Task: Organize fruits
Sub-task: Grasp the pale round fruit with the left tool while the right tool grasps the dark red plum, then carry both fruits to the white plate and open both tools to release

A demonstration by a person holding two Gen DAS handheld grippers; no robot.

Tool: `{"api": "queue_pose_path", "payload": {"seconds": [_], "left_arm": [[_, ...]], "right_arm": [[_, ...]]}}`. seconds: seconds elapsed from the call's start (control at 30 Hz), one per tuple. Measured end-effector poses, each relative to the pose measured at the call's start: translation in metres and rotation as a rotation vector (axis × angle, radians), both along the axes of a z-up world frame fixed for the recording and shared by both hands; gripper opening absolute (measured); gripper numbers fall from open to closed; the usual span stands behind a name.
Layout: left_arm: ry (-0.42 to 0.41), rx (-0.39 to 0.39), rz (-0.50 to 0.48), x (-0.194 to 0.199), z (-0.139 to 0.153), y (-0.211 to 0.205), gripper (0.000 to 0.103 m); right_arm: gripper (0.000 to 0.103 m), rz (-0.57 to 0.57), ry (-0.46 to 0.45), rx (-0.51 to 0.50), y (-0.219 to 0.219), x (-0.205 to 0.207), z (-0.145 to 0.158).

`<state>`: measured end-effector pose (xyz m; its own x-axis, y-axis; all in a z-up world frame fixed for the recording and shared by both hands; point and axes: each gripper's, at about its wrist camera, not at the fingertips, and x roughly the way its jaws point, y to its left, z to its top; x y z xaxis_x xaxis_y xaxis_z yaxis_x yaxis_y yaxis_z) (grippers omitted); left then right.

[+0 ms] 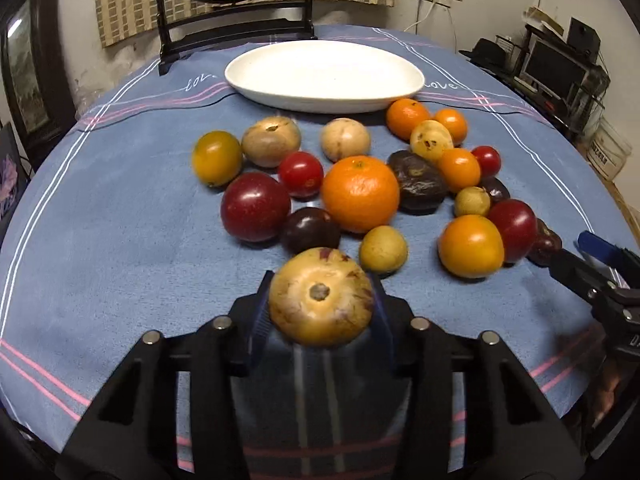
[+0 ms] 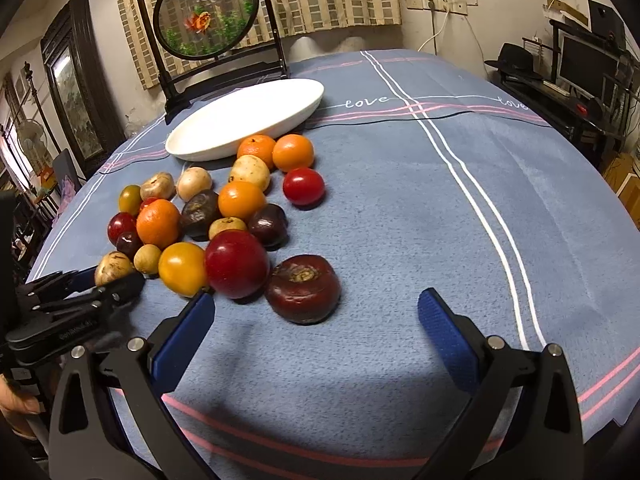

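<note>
Left hand-held gripper (image 1: 321,312) pinches tan fruit (image 1: 321,297) near the bench's near edge, pads on its sides. Looks light, firm, round, likely to roll. Right hand-held gripper (image 2: 316,330) spread, empty. Plate (image 1: 260,80) bare.

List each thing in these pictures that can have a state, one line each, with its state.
Left tool: shut on the tan fruit.
Tan fruit: gripped between the blue pads, stem end facing the camera.
Right tool: open, nothing between its pads.
White plate: empty, upright on the tablecloth.
Other fruits: loose in a cluster on the tablecloth, none on the plate.
</note>
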<state>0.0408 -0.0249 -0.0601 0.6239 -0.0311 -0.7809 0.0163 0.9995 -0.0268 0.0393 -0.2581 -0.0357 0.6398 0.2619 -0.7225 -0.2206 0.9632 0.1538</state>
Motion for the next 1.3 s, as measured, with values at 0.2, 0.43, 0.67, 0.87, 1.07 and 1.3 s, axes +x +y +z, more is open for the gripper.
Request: {"api": "queue_pose_path", "payload": {"seconds": [0.2,0.43,0.67,0.87,1.07,1.3], "left_arm": [[0.005,-0.047,-0.009,-0.005,0.002,0.007,0.045],[0.001,-0.073,-0.003,-0.01,0.004,0.014,0.045],[0.006,-0.102,-0.004,-0.014,0.003,0.02,0.045],[0.008,-0.141,-0.015,-0.015,0.003,0.023,0.045],[-0.044,-0.149,-0.019,-0.025,0.017,0.028,0.045],[-0.138,-0.092,-0.07,-0.013,0.062,0.027,0.045]], "right_arm": [[0.102,0.036,-0.058,-0.175,0.009,-0.004,0.0],[0.073,0.12,0.001,-0.206,0.016,0.004,-0.008],[0.052,0.124,0.056,-0.15,0.021,0.019,-0.01],[0.042,0.133,0.066,-0.121,0.021,0.014,-0.007],[0.042,0.119,-0.008,-0.063,0.006,0.002,0.019],[0.042,0.181,-0.107,-0.041,0.013,0.003,0.059]]}}
